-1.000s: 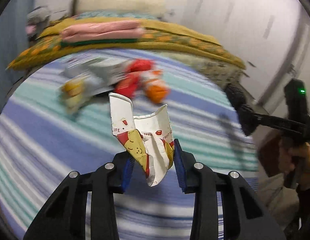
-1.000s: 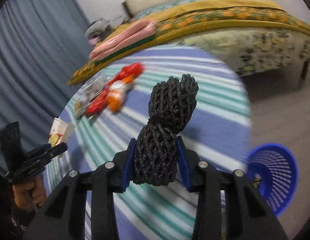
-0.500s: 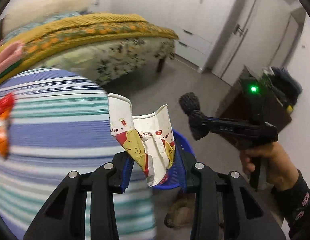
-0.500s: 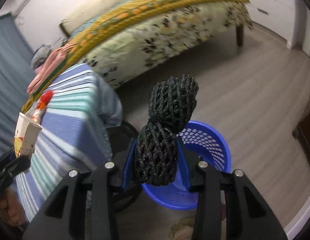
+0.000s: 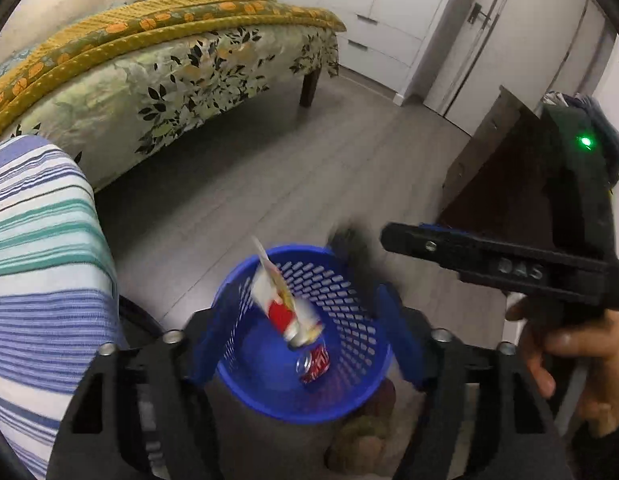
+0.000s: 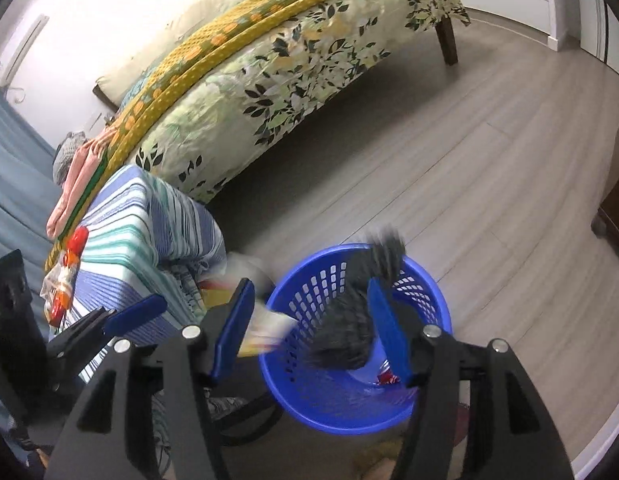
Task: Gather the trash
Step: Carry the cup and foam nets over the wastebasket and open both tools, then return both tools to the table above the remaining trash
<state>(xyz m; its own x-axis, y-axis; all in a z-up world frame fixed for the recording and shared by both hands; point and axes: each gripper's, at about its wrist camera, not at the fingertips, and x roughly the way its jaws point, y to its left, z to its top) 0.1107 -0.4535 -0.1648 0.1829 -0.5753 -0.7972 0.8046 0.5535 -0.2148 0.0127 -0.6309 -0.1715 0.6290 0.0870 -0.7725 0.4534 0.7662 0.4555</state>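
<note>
The left gripper (image 5: 305, 336) was opening. The paper cup (image 5: 283, 304), blurry, hung loose between its jaws, above the blue basket (image 5: 349, 396). The right gripper (image 6: 309, 328) was opening too, with the black net ball (image 6: 349, 332) loose between its jaws, over the basket.

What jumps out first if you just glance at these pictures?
The blue basket on the floor, low in both views. Above it, a crumpled paper cup falls blurred between the left gripper's opening jaws, and a black mesh bundle drops between the right gripper's opening jaws. Behind stands a bed with a yellow cover, and a striped table at left with wrappers left on it.
</note>
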